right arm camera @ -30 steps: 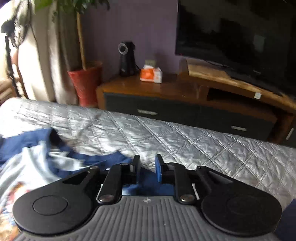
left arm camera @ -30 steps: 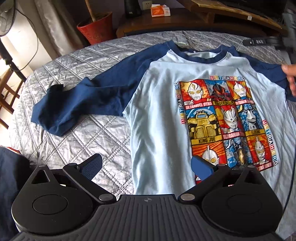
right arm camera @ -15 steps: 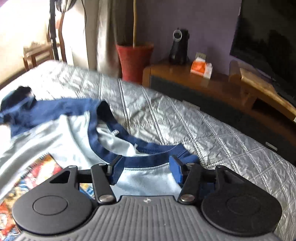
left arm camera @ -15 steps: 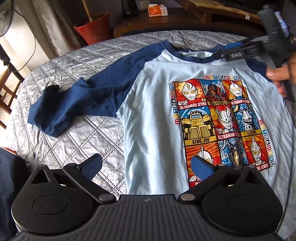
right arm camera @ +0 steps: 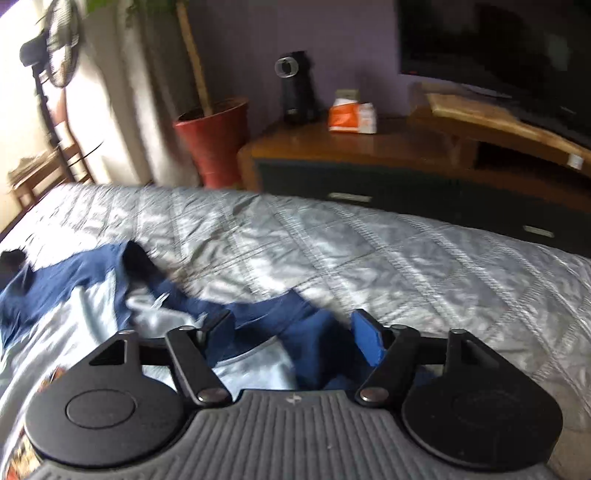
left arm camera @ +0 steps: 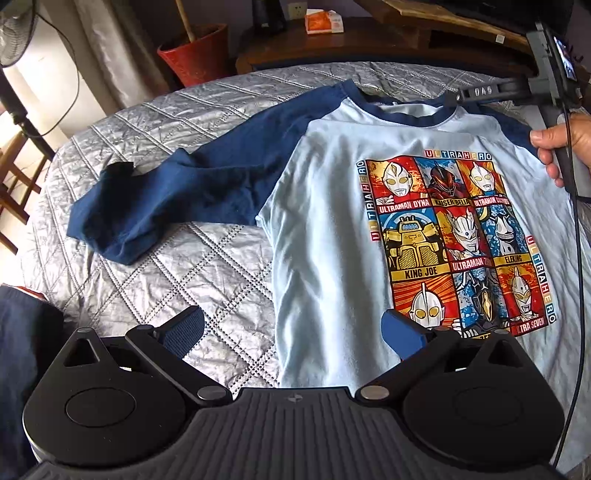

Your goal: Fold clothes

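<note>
Since a moment ago, right claw (right arm camera: 291,336) opened wider over shirt (left arm camera: 332,229) collar

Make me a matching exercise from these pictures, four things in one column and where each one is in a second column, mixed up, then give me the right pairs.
Things:
1. shirt
2. red plant pot
3. orange packet
4. left gripper

Places:
A. on the wooden cabinet
B. open, above the shirt's lower edge
C. on the floor beyond the bed, beside the cabinet
D. spread print-up on the grey quilt

Pairs: 1-D, 2-C, 3-A, 4-B
</note>
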`<action>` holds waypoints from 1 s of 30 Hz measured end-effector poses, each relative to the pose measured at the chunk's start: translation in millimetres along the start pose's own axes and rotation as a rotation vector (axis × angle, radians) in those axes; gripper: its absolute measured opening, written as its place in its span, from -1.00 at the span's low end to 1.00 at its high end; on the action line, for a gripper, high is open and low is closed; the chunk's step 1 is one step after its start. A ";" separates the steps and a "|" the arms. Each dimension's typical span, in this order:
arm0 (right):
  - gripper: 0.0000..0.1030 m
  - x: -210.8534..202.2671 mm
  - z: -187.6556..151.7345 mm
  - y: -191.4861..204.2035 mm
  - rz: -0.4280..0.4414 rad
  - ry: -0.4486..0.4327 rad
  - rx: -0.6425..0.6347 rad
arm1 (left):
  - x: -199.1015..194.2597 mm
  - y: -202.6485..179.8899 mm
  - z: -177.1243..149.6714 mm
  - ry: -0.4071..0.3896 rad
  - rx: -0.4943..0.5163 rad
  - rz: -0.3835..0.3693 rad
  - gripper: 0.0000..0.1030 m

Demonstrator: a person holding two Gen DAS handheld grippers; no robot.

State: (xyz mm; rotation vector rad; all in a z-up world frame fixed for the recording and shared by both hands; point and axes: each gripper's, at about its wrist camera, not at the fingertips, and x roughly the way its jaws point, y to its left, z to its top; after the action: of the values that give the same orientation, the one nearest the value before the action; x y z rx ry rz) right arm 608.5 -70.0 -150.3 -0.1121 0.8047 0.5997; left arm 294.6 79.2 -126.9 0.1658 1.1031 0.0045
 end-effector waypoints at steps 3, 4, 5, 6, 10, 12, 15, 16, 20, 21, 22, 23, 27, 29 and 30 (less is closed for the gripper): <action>0.26 6.7 -7.2 14.0 -0.038 0.010 -0.102 | -0.2 -0.4 -0.7 0.000 0.005 -0.001 0.99; 0.01 6.1 -8.1 14.4 -0.034 -0.002 -0.099 | 0.4 -0.8 -0.8 0.002 0.006 -0.001 0.99; -0.45 5.5 -8.9 14.8 -0.030 -0.013 -0.096 | 1.0 -1.2 -0.9 0.003 0.007 -0.001 0.99; -0.66 4.9 -9.8 15.3 -0.027 -0.025 -0.093 | 1.6 -1.7 -1.0 0.005 0.008 -0.001 0.99; -0.77 1.6 -3.0 17.3 -0.099 -0.064 -0.070 | 2.1 -3.7 -1.0 0.005 0.009 -0.001 0.99; -0.72 3.2 -0.5 20.9 -0.181 -0.094 -0.070 | 2.1 -4.5 -0.1 0.004 0.007 -0.001 0.99; -0.67 9.1 0.1 22.3 -0.261 -0.072 -0.057 | 2.1 -5.7 1.3 0.003 0.005 -0.001 0.99; -0.43 5.7 -2.6 23.8 -0.277 -0.075 -0.059 | 2.1 -6.1 1.7 0.002 0.004 -0.001 0.99; -0.16 -41.1 -22.7 32.9 -0.266 -0.157 0.022 | -5.0 0.1 7.9 -0.021 -0.023 -0.001 0.99; -0.11 -55.6 -33.3 40.4 -0.233 -0.148 0.040 | -7.6 2.6 9.9 -0.029 -0.033 -0.002 0.99; -0.01 -68.4 -50.4 58.8 -0.193 -0.129 0.012 | -9.4 6.4 12.1 -0.036 -0.046 0.004 0.99; 0.01 -81.1 -67.6 77.3 -0.153 -0.111 -0.015 | -11.0 10.6 14.3 -0.041 -0.059 0.010 0.99; 0.28 -126.3 -145.9 169.9 0.010 -0.023 -0.128 | -17.7 29.2 23.2 -0.064 -0.121 0.036 0.99; 0.58 -140.0 -177.0 213.4 0.061 0.002 -0.155 | -22.4 42.1 27.0 -0.071 -0.169 0.033 0.99; 0.58 -145.2 -191.0 233.9 0.085 0.017 -0.169 | -25.3 47.7 28.1 -0.076 -0.191 0.029 0.99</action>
State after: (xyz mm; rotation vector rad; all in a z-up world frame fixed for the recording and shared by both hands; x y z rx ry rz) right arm 280.1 -3.3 -151.1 -0.2386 0.7770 0.7478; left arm 311.9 120.5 -85.7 0.0106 1.0182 0.1283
